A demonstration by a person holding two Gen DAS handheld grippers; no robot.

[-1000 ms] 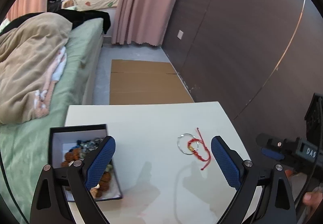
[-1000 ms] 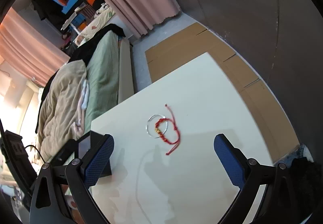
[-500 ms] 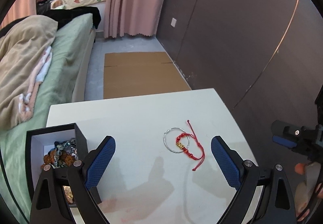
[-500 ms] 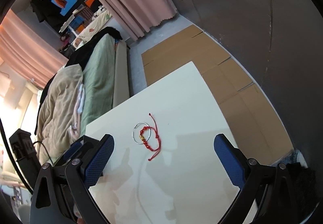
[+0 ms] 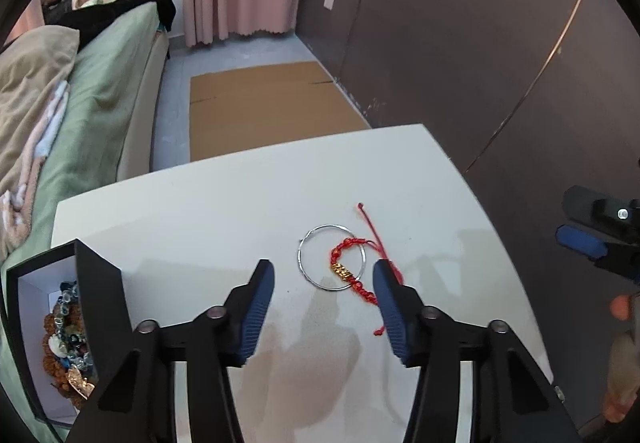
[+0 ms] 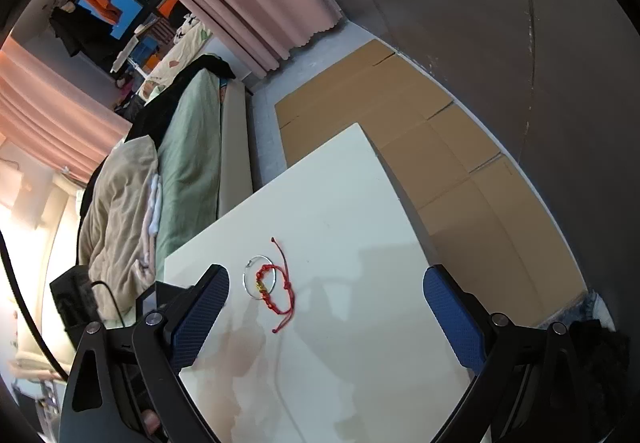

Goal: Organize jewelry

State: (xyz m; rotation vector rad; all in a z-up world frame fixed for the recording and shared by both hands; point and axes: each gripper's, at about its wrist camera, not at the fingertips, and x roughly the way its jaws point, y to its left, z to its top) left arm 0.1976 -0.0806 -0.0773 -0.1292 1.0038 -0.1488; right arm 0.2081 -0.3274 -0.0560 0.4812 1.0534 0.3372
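**Closing on the bracelets**

Left wrist: left gripper (image 5: 323,293) narrowing, jaws just been closing, nothing pinched — red cord bracelet (image 5: 352,271) across silver bangle (image 5: 316,275) on white table (image 5: 224,211).

Right wrist: right gripper (image 6: 326,309) wide, empty.

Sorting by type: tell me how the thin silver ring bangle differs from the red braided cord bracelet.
The thin silver ring bangle is a plain rigid metal circle; the red braided cord bracelet is soft knotted string carrying a gold bead, with loose tails trailing. Both lie flat on the white table, overlapping.
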